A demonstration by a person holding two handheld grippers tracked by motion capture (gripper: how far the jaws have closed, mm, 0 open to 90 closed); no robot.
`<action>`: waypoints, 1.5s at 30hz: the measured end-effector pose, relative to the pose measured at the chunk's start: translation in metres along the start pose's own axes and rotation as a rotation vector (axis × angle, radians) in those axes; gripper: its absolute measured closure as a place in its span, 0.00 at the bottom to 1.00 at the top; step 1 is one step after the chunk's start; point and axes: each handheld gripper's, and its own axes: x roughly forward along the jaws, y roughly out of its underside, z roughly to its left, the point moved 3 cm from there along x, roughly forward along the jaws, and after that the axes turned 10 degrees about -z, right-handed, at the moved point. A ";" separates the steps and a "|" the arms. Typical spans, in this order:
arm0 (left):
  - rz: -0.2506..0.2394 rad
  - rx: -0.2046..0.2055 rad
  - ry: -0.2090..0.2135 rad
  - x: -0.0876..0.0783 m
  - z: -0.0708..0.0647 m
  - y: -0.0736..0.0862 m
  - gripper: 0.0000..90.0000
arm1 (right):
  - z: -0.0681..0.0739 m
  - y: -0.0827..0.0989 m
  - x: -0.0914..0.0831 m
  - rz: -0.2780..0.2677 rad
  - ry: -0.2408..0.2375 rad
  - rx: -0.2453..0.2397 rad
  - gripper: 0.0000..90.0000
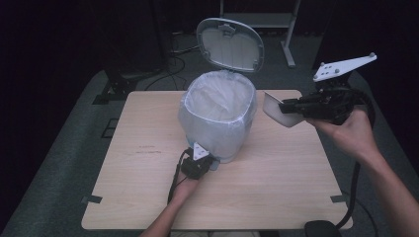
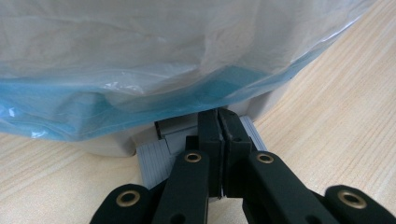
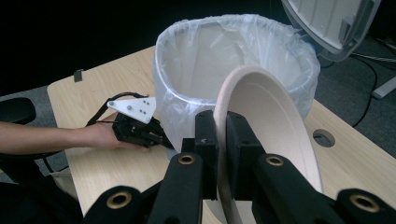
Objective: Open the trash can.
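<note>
A: So, where is the paper plate (image 3: 275, 135) right now?

B: It is clamped on edge between the 2 jaws of the right gripper (image 3: 222, 119), which pinch its rim. In the high view the right gripper (image 1: 289, 105) holds the plate (image 1: 276, 109) in the air over the table's right edge, near the far right corner, just beside the bin and not touching it.

A: And the bin itself?

B: The pedal bin (image 1: 217, 118) stands near the middle of the table (image 1: 276, 187), somewhat toward the far edge. A thin white bag liner (image 3: 187, 70) is folded over its rim, and its lid (image 1: 230, 44) stands open, tilted back.

A: What is the left gripper doing?

B: The left gripper (image 2: 219, 119) sits low at the bin's near side, its 2 jaws pressed together with nothing between them. Their tips rest on the grey ribbed pedal (image 2: 154, 161) at the bin's foot, under the hanging edge of the liner (image 2: 140, 70). In the high view it (image 1: 197, 163) lies against the bin's base, the person's left hand (image 1: 185, 190) behind it.

A: Any writing to read?

B: A faint mark shows on the tabletop toward the left edge, too small to read. I see no label on the bin or plate.
</note>
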 end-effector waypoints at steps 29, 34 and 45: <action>0.005 -0.008 0.011 0.000 0.001 0.000 0.99 | 0.007 -0.038 0.010 -0.021 -0.029 -0.030 0.93; 0.005 -0.011 0.015 0.000 0.002 0.000 0.99 | 0.008 -0.044 0.014 -0.025 -0.040 -0.034 0.93; 0.006 -0.011 0.015 0.000 0.002 0.000 0.99 | 0.012 -0.055 0.025 -0.028 -0.065 -0.044 0.93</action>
